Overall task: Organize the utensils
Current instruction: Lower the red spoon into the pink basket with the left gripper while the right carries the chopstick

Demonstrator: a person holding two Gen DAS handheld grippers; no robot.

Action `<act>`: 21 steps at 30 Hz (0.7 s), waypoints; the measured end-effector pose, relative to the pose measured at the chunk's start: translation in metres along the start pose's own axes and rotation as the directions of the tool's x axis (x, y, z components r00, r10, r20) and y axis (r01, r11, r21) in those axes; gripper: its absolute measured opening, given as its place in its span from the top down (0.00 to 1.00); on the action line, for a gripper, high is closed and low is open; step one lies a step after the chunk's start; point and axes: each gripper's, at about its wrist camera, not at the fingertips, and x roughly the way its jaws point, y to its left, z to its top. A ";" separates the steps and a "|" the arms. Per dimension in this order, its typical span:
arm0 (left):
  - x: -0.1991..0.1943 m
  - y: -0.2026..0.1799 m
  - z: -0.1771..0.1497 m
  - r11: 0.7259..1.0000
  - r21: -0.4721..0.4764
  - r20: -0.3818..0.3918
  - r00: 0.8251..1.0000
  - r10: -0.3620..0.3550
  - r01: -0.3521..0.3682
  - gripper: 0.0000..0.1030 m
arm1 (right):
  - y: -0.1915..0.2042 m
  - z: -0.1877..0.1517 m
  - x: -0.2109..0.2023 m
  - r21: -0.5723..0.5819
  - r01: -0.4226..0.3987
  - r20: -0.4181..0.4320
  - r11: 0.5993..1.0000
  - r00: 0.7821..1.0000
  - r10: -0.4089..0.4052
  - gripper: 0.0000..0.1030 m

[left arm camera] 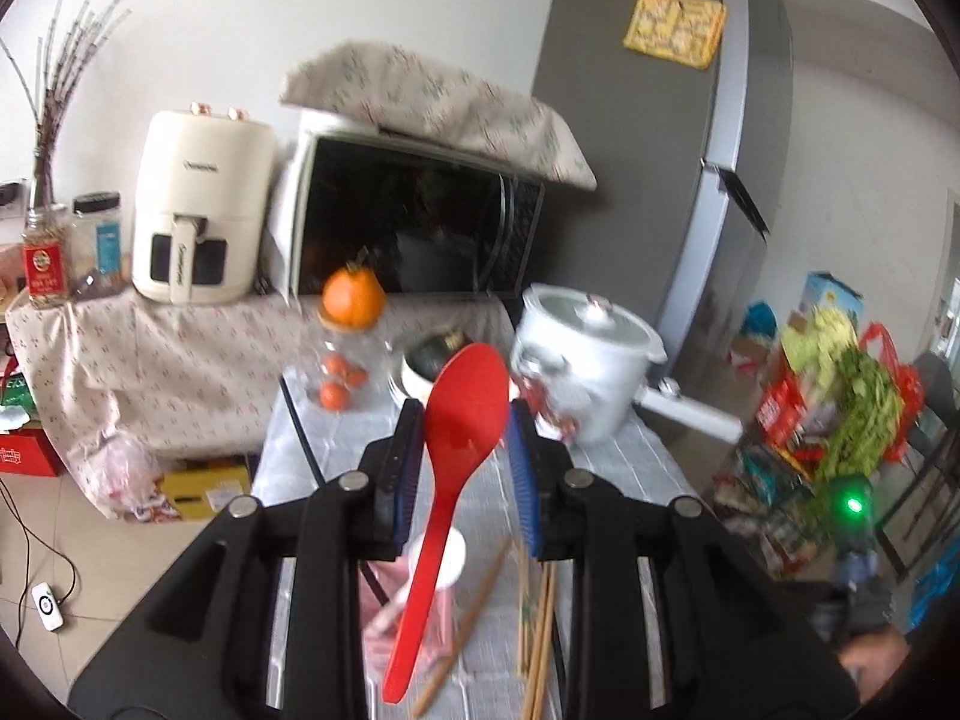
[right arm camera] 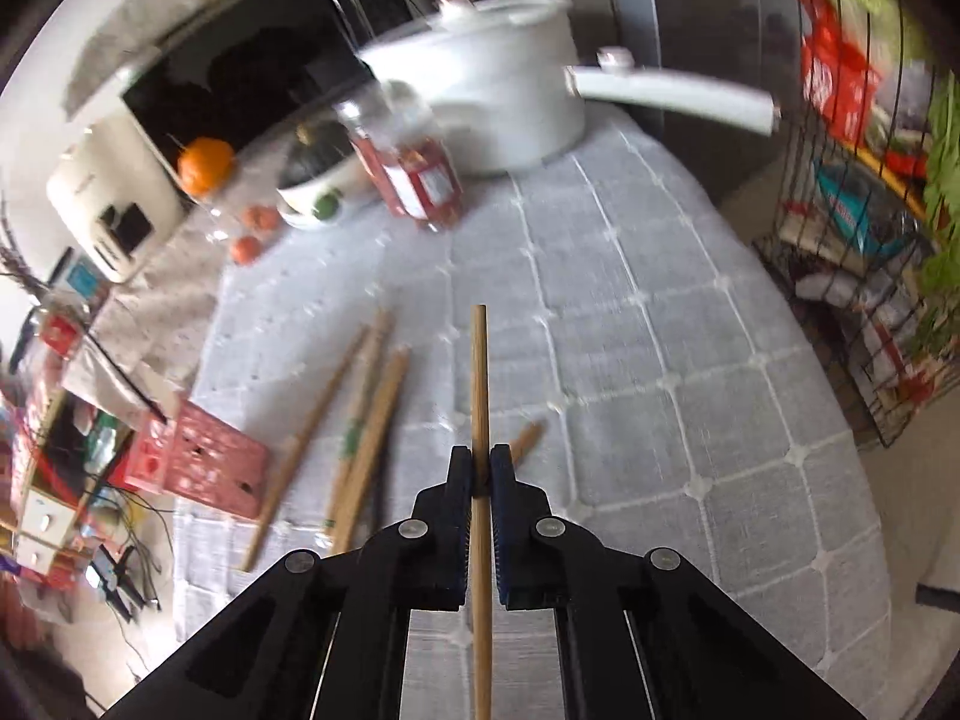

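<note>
- Between the blue pads of the left hand-held gripper [left arm camera: 465,420]: a red rice paddle [left arm camera: 459,474], blade up past the fingertips, handle running down and back toward the camera. Jaws stand partly apart, about the blade's width; the blade's edges sit at the pads, so it reads as gripped.
- Under the paddle, on the grey quilted worktop [left arm camera: 606,468]: a pink slotted basket [left arm camera: 384,600] with a white cup [left arm camera: 449,552] in front of it, and several loose wooden chopsticks [left arm camera: 537,630] lying to the right.
- Right hand-held gripper [right arm camera: 479,468]: jaws nearly together, clamped on one single chopstick [right arm camera: 479,378] that stands straight out ahead of the fingertips, lifted clear of the worktop [right arm camera: 690,360].
- Left of that gripper: remaining chopsticks [right arm camera: 366,426] flat on the cloth, beside the pink basket [right arm camera: 204,462]; one more tip [right arm camera: 528,438] shows just right of the fingers.
- Far end of the worktop: white saucepan [right arm camera: 498,90], red-labelled jar [right arm camera: 414,162], bowl [right arm camera: 318,180], oranges [right arm camera: 207,165].
</note>
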 end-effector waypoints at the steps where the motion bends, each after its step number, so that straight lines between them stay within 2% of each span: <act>1: 0.000 0.003 0.001 1.000 -0.010 0.028 1.000 0.004 -0.004 0.71 | 0.004 0.001 -0.007 -0.009 -0.010 0.022 1.000 1.000 0.010 0.94; 5: 0.003 0.011 0.000 0.999 -0.031 0.138 0.990 0.027 -0.023 0.71 | 0.020 0.000 -0.027 -0.036 -0.040 0.092 0.999 0.995 0.044 0.94; 9: 0.019 0.020 -0.007 0.996 -0.054 0.153 0.985 0.080 -0.073 0.71 | 0.033 0.003 -0.036 -0.054 -0.048 0.141 0.997 0.989 0.055 0.94; 16: 0.039 0.031 -0.019 0.992 -0.104 0.110 0.991 0.077 -0.066 0.71 | 0.038 -0.001 -0.046 -0.056 -0.069 0.167 0.996 0.983 0.078 0.94; 21: 0.049 0.033 -0.031 0.994 -0.093 0.032 0.998 0.057 -0.054 0.71 | 0.042 -0.003 -0.050 -0.065 -0.078 0.182 0.995 0.979 0.088 0.94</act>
